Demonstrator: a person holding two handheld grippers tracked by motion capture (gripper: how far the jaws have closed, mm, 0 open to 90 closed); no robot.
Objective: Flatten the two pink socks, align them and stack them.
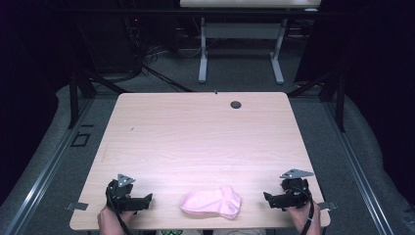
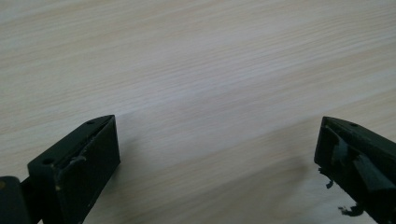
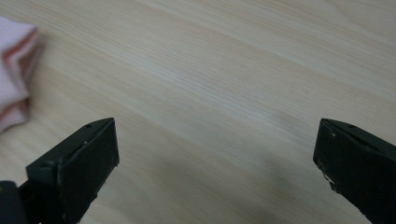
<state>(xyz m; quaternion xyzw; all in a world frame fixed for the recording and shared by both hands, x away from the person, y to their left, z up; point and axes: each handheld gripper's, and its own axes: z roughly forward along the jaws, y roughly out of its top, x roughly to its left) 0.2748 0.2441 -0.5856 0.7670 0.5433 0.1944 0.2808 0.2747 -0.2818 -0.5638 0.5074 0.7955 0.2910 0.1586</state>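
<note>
A folded pink sock [image 1: 211,202] lies at the near edge of a pale wood-grain table [image 1: 195,142], between the left gripper [image 1: 147,200] and right gripper [image 1: 268,199], touching neither. Both grippers' jaws are spread wide, nothing between them. Beyond, a white desk frame [image 1: 240,49] stands on grey carpet in a dark room.

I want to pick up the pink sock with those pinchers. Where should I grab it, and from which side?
Probably the end nearest each pincher. The pink sock lies flat and folded on the table, between the left gripper and the right gripper, both open and empty. The right one could slide in low from the sock's right, where the layered edge sits thicker, and pinch it there.
</note>
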